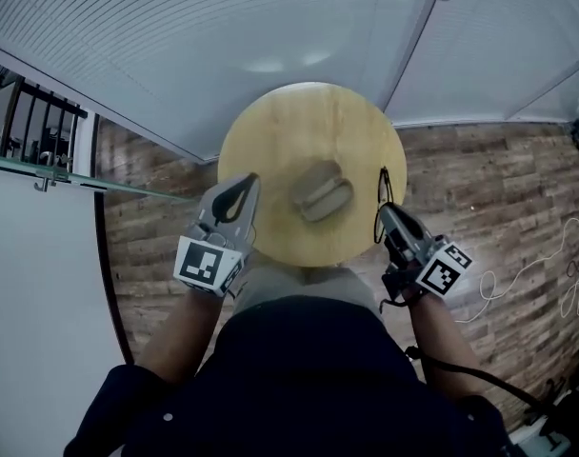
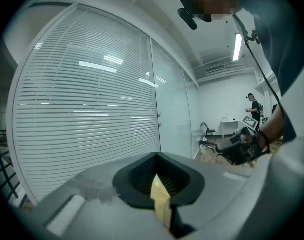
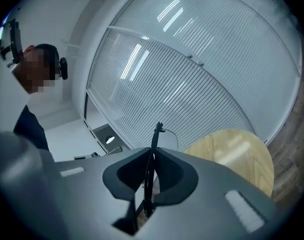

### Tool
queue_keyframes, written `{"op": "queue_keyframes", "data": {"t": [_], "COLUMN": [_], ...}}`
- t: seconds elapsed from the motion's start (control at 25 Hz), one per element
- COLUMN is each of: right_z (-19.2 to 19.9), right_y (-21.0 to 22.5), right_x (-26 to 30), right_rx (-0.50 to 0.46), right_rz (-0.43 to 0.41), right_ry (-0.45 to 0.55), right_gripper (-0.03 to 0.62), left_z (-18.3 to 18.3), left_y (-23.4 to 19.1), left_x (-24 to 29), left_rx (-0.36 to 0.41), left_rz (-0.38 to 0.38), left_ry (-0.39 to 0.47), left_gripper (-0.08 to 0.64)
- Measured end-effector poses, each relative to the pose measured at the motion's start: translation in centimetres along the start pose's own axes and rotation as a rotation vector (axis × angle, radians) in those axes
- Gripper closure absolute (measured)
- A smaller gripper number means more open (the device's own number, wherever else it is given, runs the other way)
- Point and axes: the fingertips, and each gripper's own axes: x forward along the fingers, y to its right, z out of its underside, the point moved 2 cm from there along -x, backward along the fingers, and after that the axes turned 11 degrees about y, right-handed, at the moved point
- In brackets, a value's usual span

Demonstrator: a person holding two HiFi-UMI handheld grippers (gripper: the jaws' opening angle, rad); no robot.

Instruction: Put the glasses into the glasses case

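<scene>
An open grey-brown glasses case [image 1: 320, 191] lies in the middle of the round wooden table [image 1: 299, 122]. My right gripper [image 1: 386, 209] hovers at the table's right edge, shut on thin black-framed glasses [image 1: 382, 188]. In the right gripper view the glasses [image 3: 153, 154] stand upright between the jaws of the gripper [image 3: 148, 186], one lens rim showing above them, with the table [image 3: 237, 154] ahead to the right. My left gripper [image 1: 250, 181] sits at the table's left edge, jaws shut with nothing in them. The left gripper view shows the left gripper [image 2: 160, 196] facing a blinds wall.
The table stands on a wood floor beside glass walls with white blinds [image 1: 223, 36]. A white cable [image 1: 518, 284] lies on the floor at the right, and a railing [image 1: 32, 122] is at the far left. A person [image 2: 253, 106] and a chair [image 2: 209, 134] are far back.
</scene>
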Motion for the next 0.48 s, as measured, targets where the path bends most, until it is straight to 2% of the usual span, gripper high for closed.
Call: {"op": "queue_keyframes", "data": {"t": [0.16,0.32,0.48], "right_z": [2.3,5.4,7.9], "right_y": [0.7,2.6,4.0], "right_x": [2.3,4.0,5.7], "right_rx": [-0.023,-0.032,-0.039], "right_rz": [-0.003,0.019,0.039], "right_ry": [-0.075,-0.167,-0.233], "right_gripper": [0.557,0.557,0.557], "left_z": [0.2,1.9,3.0], "left_y": [-0.9,-1.1,-2.4], "left_x": [-0.4,-0.6,-0.8], "left_rx": [-0.018,-0.026,-0.058], "left_rz": [0.001,0.041,0.019], "left_ry": [0.016,-0.013,-0.016], "left_gripper": [0.56,0.56,0.56]}}
